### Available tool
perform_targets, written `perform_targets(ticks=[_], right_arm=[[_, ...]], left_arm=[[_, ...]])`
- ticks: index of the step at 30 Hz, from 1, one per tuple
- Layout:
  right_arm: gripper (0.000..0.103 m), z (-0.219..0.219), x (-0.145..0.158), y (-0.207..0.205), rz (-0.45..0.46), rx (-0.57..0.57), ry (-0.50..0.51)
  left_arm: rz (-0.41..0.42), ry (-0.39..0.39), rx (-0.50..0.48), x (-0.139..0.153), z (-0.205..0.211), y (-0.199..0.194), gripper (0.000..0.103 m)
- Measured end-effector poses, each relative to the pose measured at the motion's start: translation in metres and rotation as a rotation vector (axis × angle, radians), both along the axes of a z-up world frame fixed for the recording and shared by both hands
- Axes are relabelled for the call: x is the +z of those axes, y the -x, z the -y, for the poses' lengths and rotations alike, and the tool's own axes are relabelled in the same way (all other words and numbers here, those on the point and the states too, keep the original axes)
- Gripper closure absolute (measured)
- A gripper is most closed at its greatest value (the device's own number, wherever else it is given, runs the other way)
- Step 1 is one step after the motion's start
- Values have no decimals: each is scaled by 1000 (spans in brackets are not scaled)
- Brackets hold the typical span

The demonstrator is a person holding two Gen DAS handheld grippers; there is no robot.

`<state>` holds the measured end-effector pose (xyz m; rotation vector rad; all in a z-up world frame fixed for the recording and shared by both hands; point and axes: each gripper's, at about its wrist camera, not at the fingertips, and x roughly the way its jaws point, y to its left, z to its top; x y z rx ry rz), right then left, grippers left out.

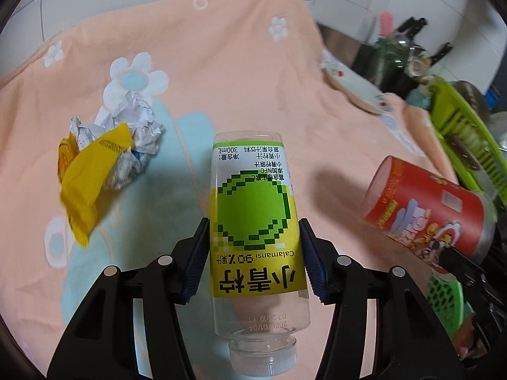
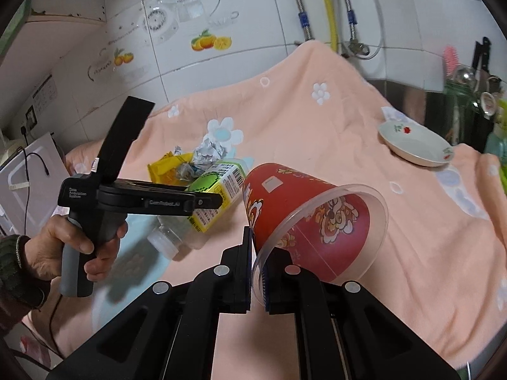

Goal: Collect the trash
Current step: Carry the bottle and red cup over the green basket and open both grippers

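Holding the cup [image 2: 312, 221] by its rim in our clamped right hand-held gripper [image 2: 257, 280], we close the left hand-held gripper [image 1: 253, 266] on the bottle [image 1: 255, 237] lying between its fingers, then must lift both toward a bin.

Bottle [image 1: 253, 221] on blanket [image 1: 221, 63], crumpled paper [image 1: 133, 133] left, cup [image 1: 427, 212] right

Both grippers are matte black plastic: the left gripper [image 1: 253, 262] has angular arms with long cut-out slots, round silver rivets at the joints and ribbed dark blue pads on its fingertips [image 1: 312, 261], and the right gripper [image 2: 257, 272] is built just the same. Seen from the right wrist, the left one has a grey pistol handle, small white lettering on its body and a flat black plate standing up from the top. The hand [image 2: 68, 248] around that handle comes out of a dark green ribbed knit cuff.
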<state>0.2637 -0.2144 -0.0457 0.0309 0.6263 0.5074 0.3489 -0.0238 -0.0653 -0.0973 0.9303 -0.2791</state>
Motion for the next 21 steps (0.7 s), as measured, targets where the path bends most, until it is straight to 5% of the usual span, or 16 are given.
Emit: perform_targets(ticks=[9,21], right_arm=[[98,35,6,82,18,-103,-10],[97,101,-34,173,-71,-340,21]], left_arm=[[66,58,-101,36,22,75,49],[92,86,-276,47,85,147,49]])
